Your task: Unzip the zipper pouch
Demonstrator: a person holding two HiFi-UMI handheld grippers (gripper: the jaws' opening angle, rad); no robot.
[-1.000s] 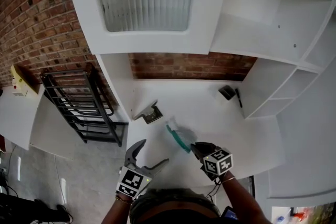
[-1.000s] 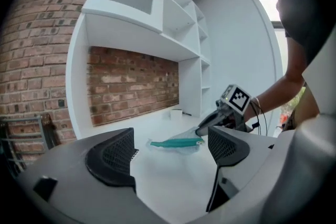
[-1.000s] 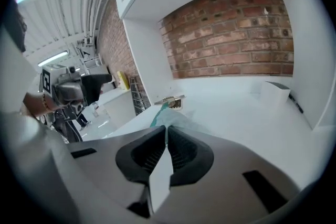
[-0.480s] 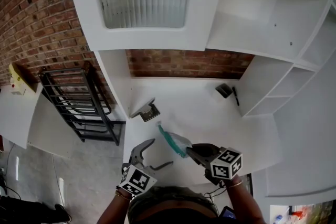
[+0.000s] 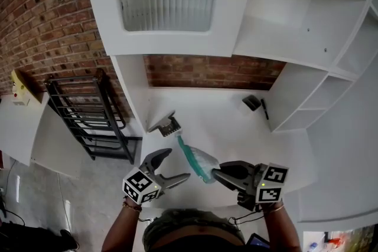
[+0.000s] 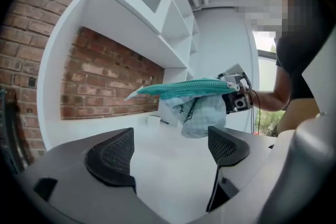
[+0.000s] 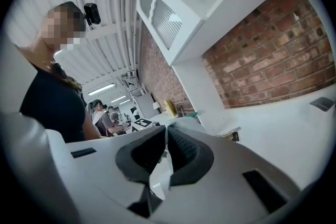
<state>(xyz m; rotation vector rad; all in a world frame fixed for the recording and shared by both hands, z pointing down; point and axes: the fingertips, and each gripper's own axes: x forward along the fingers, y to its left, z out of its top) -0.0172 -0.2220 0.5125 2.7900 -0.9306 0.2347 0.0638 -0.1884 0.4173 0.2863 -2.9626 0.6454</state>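
The zipper pouch (image 5: 198, 159) is pale, checked cloth with a teal zipper band (image 5: 188, 153) along its top. It hangs above the white table (image 5: 230, 130). My right gripper (image 5: 215, 173) is shut on its near end, the jaws pressed together in the right gripper view (image 7: 166, 148). In the left gripper view the pouch (image 6: 202, 107) hangs level ahead of the jaws, with the right gripper (image 6: 237, 93) at its far end. My left gripper (image 5: 179, 163) is open just left of the pouch, its pads (image 6: 111, 157) wide apart with nothing between them.
A grey object with a dark toothed part (image 5: 166, 125) lies on the table beyond the pouch. A black holder (image 5: 254, 102) and a pen (image 5: 266, 108) sit at the back right by the white shelves (image 5: 307, 103). A black metal rack (image 5: 88, 118) stands at the left.
The right gripper has drawn back toward me and lifted the pouch off the table. The left gripper has come up and to the right, close beside the pouch.
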